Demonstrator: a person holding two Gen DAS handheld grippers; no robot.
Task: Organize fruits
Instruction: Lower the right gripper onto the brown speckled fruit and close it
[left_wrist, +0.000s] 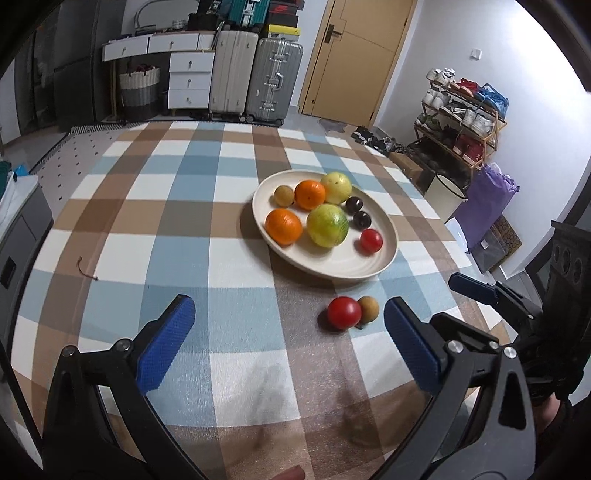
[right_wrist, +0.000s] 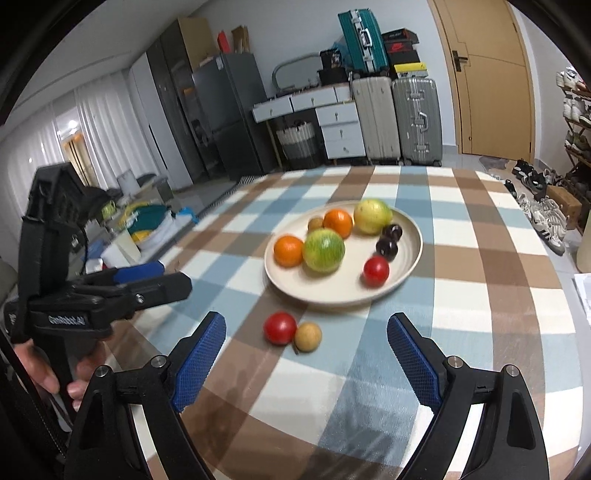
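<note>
A cream plate (left_wrist: 332, 271) (right_wrist: 332, 301) on the checked tablecloth holds two oranges, two yellow-green fruits, a small brown fruit, two dark plums and a red tomato. In front of the plate, on the cloth, a second red tomato (left_wrist: 344, 312) (right_wrist: 280, 328) touches a small brown round fruit (left_wrist: 368, 309) (right_wrist: 307, 336). My left gripper (left_wrist: 289, 301) is open and holds nothing; the loose pair lies just inside its right finger. My right gripper (right_wrist: 306, 316) is open too, with the pair just beyond its fingertips. Each view shows one of the other gripper's fingers (left_wrist: 472, 290) (right_wrist: 162, 290) at its edge.
The tablecloth (left_wrist: 177, 229) has a short piece of brown string (left_wrist: 86, 267) at the left. Beyond the table's far edge stand suitcases (left_wrist: 273, 85), white drawers (left_wrist: 190, 79) and a wooden door (left_wrist: 351, 59). A shoe rack (left_wrist: 465, 114) and a purple bag (left_wrist: 484, 206) are at the right.
</note>
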